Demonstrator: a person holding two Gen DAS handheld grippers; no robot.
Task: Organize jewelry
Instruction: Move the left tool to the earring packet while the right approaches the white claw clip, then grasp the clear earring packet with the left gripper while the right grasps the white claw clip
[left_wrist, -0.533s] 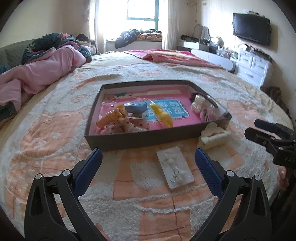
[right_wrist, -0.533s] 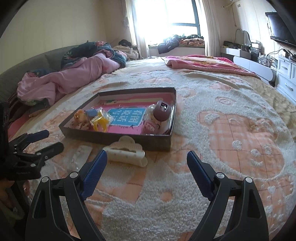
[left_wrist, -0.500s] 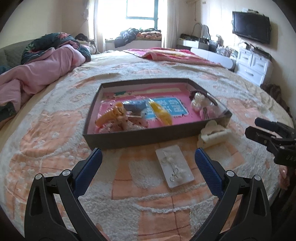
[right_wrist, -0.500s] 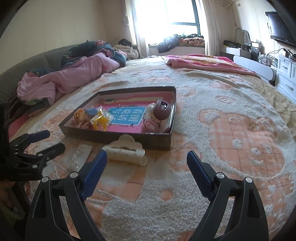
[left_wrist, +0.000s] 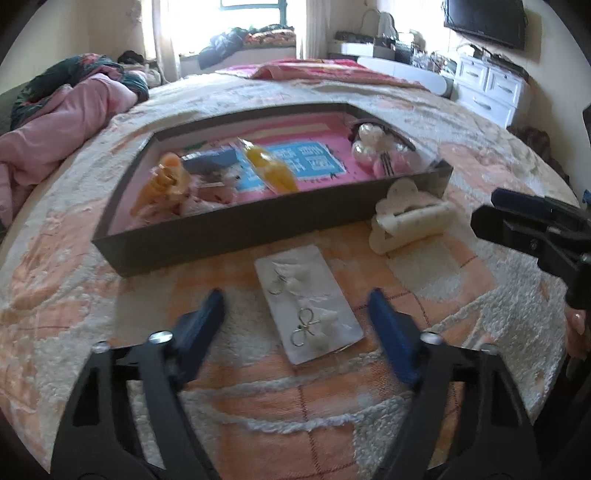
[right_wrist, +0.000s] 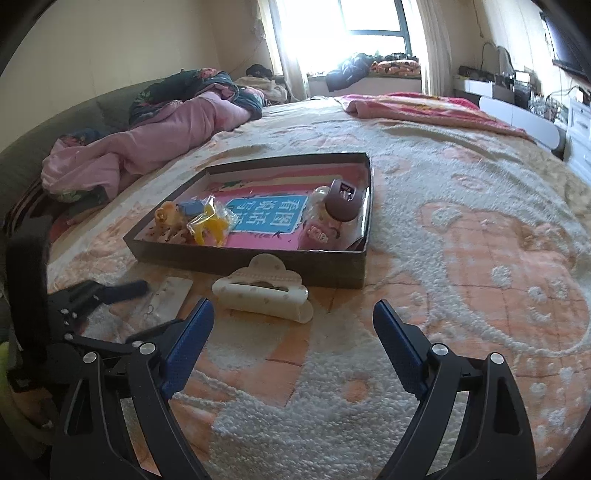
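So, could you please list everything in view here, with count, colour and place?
shallow cardboard box: one, dark walls, pink floor, on the bedspread
orange claw clip: one, in the box, left end
yellow packet: one, in the box, middle
white-pink hair piece: one, in the box, right end
cream cloud-shaped hair claw: one, outside the box's near right corner
white earring card: one, two earrings, between the left fingers
left gripper: blue pads, jaws just been closing, not touching the card
right gripper: blue pads, open, empty

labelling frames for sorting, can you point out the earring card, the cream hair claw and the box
earring card (left_wrist: 308, 300): left wrist view, middle of the white card.
cream hair claw (right_wrist: 263, 291): right wrist view, its long side.
box (left_wrist: 236, 232): left wrist view, near outer wall.
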